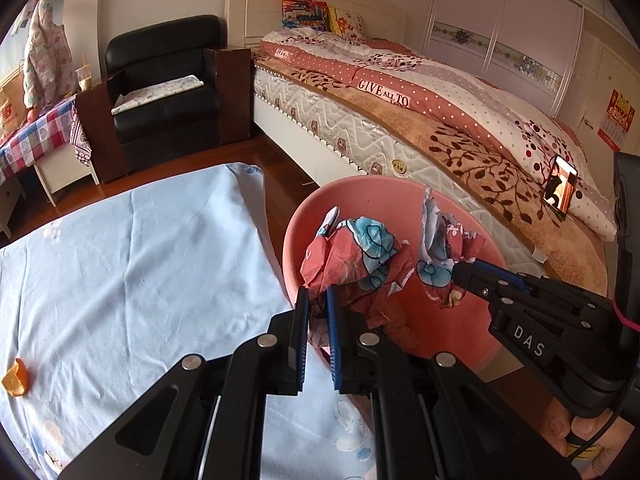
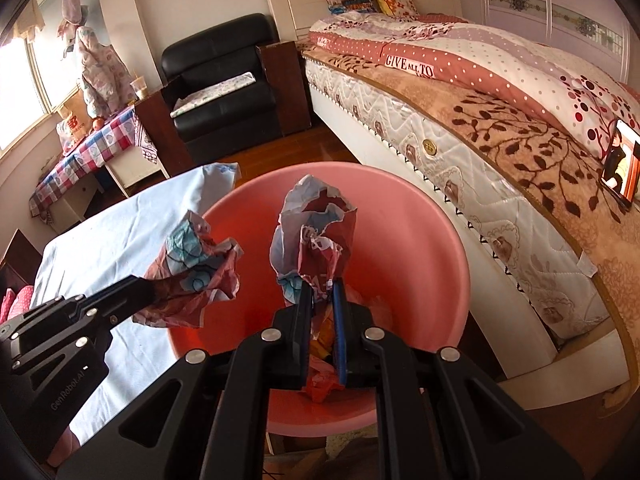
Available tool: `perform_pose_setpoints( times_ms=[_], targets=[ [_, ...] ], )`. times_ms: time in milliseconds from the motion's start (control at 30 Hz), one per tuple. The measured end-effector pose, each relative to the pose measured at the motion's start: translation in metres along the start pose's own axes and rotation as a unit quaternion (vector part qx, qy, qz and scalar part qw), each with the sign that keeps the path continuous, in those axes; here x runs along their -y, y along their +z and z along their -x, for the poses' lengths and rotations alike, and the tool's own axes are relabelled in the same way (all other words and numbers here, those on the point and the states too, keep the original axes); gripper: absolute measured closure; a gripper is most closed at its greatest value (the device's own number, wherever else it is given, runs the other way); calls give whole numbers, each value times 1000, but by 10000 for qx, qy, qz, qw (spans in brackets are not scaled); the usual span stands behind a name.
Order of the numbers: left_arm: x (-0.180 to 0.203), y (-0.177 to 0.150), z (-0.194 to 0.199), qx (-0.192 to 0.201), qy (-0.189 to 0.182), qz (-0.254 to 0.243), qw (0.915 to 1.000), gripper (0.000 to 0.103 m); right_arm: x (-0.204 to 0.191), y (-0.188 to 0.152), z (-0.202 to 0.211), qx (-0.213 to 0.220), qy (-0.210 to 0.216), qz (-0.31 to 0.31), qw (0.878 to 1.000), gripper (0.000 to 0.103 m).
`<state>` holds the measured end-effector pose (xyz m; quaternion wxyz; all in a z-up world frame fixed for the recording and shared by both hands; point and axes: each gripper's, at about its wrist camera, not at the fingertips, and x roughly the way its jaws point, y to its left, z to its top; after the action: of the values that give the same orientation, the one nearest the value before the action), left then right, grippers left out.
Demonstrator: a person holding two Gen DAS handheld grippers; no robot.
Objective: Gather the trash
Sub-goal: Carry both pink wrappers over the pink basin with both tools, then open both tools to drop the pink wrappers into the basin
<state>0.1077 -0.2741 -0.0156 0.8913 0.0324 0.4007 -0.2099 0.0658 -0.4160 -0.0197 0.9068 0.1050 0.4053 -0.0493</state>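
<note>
A pink plastic basin stands on the floor between the blue-clothed table and the bed. My left gripper is shut on a crumpled ball of red and blue floral paper, held over the basin's left rim. My right gripper is shut on a second crumpled floral paper, above the middle of the basin. More crumpled scraps lie in the basin's bottom. An orange peel lies on the table.
The table under a light blue cloth fills the left. A bed runs along the right with a lit phone on it. A black armchair and a checked-cloth side table stand at the back.
</note>
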Motion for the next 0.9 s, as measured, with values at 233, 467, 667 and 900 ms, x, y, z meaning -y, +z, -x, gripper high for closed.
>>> perform_pose_setpoints(
  times_ms=[233, 467, 667, 900],
  targets=[
    [4, 3, -6, -3, -28, -10, 10000, 65, 2, -1, -9, -160, 57, -72, 9998, 92],
    [-1, 2, -3, 11, -89, 109, 9999, 56, 4, -2, -10, -176, 36, -166, 9997, 84],
    [-5, 1, 6, 57, -124, 138, 9998, 54, -1, 2, -2, -50, 122, -142, 9998, 62],
    [-10, 2, 26, 216, -213, 126, 9995, 51, -10, 6, 11, 64, 126, -108, 9998, 55]
  ],
)
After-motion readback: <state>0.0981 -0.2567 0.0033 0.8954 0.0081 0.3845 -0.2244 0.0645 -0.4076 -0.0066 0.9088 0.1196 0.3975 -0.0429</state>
